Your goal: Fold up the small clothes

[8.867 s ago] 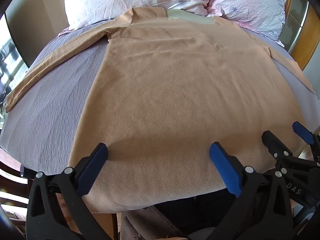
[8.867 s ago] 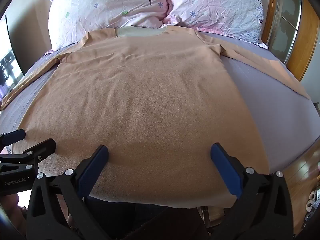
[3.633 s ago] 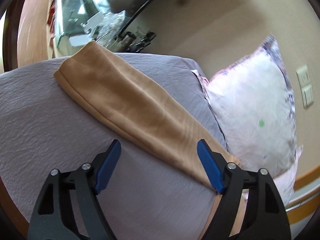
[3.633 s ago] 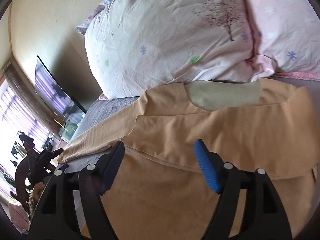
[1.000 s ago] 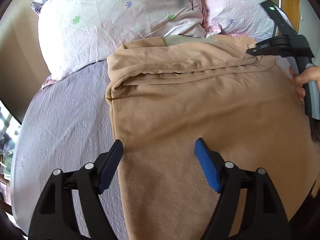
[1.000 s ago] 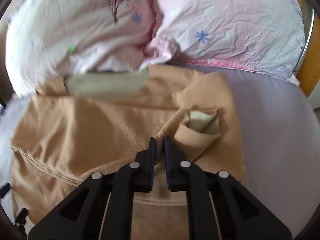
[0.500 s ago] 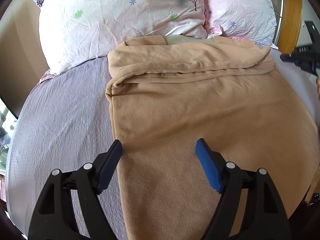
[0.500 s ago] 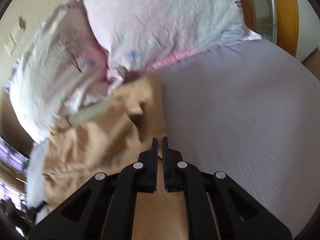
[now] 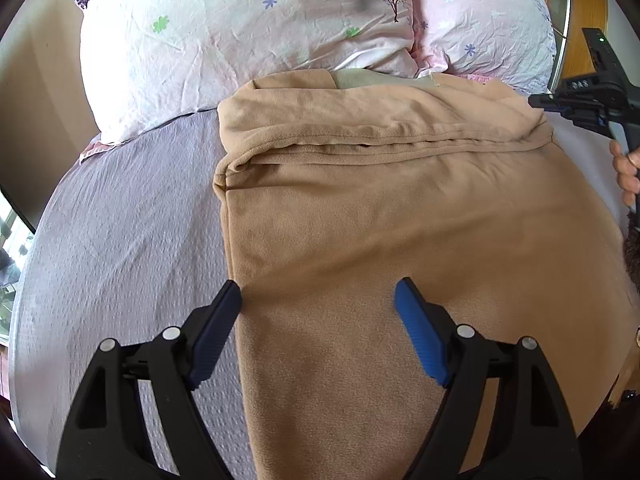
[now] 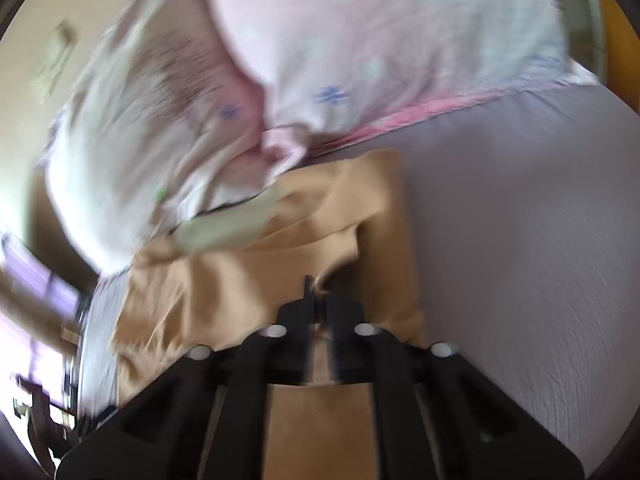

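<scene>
Both sleeves, spread wide earlier, now lie folded across the tan shirt, which rests flat on the grey bed below two pillows. Left tool hovers over the shirt's left edge, its jaws opening with nothing pressed between them. Right tool is closed (blur hides whether cloth is pinched), by the shirt's right shoulder. Judged next: fold the body. To do it well, grip the two side edges at matching height and lift evenly, so the tucked sleeves do not slide out.
</scene>
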### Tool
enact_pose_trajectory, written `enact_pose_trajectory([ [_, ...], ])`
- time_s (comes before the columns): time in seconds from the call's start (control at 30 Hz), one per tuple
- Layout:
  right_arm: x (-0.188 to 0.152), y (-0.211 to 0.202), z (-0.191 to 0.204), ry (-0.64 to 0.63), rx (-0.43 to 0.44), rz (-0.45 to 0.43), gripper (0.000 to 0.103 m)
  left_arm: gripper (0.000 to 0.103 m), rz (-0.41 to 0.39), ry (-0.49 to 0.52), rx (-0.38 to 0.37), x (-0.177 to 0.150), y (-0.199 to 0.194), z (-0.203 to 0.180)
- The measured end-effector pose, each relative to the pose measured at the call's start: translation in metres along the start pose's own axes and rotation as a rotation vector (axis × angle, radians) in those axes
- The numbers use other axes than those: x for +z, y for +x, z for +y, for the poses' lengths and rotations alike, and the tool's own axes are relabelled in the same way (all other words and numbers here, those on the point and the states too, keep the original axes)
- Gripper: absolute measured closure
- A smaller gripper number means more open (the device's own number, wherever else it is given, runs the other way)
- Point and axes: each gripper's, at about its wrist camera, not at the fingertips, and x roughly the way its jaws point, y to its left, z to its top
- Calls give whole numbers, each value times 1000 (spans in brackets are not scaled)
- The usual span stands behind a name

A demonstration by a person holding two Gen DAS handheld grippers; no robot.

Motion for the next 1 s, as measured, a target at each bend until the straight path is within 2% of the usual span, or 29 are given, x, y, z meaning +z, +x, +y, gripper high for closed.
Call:
enact_pose_trajectory([
  [0.1, -8, -4, -3, -35, -100, 23, 99, 24, -1, 0, -3, 0, 0, 1],
  [0.17, -10, -7, -11, -18, -130, 32, 97, 24, -1, -1, -4, 0, 0, 1],
  [0.23, -5, -13, -14, 11, -113, 4, 90, 24, 0, -2, -6, 0, 0, 1],
  [0.3, 3, -13, -13, 11, -106, -19, 88, 24, 0, -2, -7, 0, 0, 2],
  [0.47, 13, 29, -10, -41, -156, 66, 89, 23, 0, -2, -7, 0, 0, 2],
  [0.5, 10, 36, -5, -80, -147, 71, 92, 23, 0, -2, -8, 0, 0, 2],
  [0.53, 8, 38, -3, -109, -159, 56, 101, 23, 0, -2, -9, 0, 0, 2],
  [0.63, 12, 28, -7, -111, -260, -57, 101, 22, 4, -8, -15, 0, 1, 3],
  [0.77, 20, 20, -15, -74, -217, -26, 99, 22, 6, -13, -19, 0, 1, 4],
  [0.8, 18, 12, -11, -77, -199, -48, 91, 21, 7, -15, -19, 0, 1, 4],
  [0.83, 15, 1, -4, -83, -159, -84, 74, 21, 8, -17, -21, 0, 2, 4],
  [0.87, 11, -6, 2, -87, -113, -105, 66, 21, 9, -20, -22, 0, 2, 4],
  [0.9, 9, -10, 6, -92, -70, -113, 61, 21, 10, -22, -23, 0, 2, 5],
  [0.93, 5, -12, 10, -104, -13, -95, 62, 21, 10, -22, -22, 0, 2, 5],
  [1.0, 0, -4, 14, -109, 9, -43, 62, 21, 9, -22, -19, 0, 2, 4],
])
